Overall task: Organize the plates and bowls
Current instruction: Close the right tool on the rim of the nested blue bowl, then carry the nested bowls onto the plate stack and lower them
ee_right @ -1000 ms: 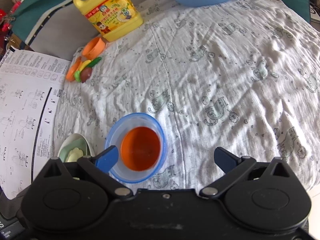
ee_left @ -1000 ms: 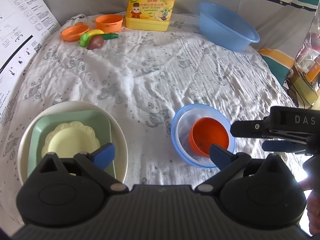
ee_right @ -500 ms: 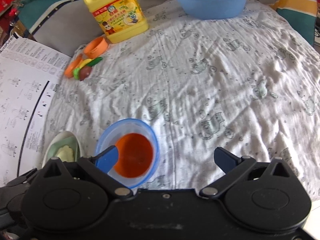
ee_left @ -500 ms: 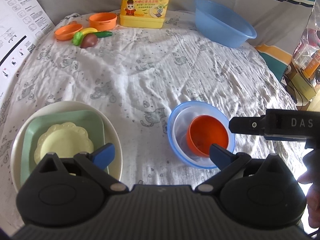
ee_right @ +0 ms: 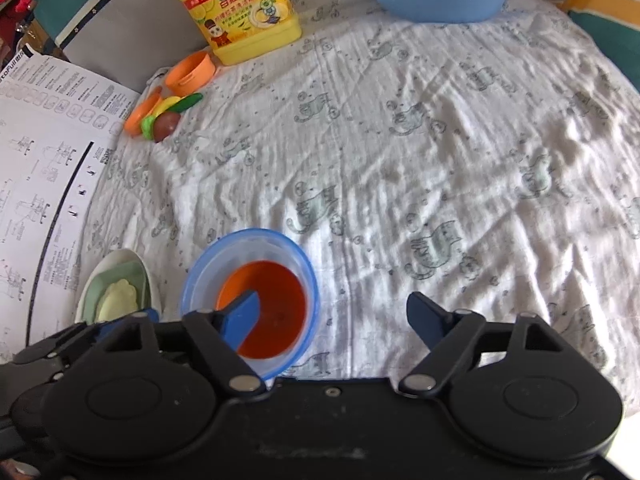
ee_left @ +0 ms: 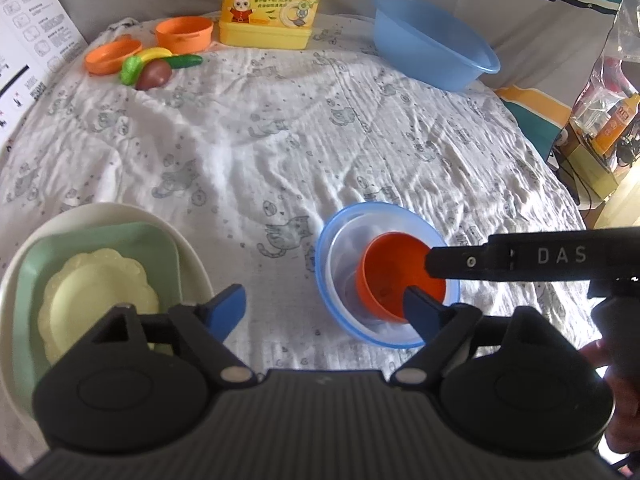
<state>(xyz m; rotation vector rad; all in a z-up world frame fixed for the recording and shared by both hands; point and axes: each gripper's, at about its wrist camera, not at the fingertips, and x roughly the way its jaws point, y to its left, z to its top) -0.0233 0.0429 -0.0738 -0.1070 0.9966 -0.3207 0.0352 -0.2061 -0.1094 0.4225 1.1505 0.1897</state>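
Note:
A white plate holds a green square plate with a pale yellow scalloped plate on top, at the near left. An orange bowl sits tilted inside a clear bowl with a blue rim. My left gripper is open and empty, low between the plate stack and the bowls. My right gripper is open and empty; its left finger hangs over the orange bowl. The plate stack also shows in the right wrist view.
A large blue basin and a yellow detergent jug stand at the back. An orange cup, an orange lid and toy fruit lie at the back left. A printed sheet lies at the left.
The right gripper has moved in over the nested bowls, its finger now above the orange bowl. The left gripper has shifted slightly; the bowls and plates stay put.

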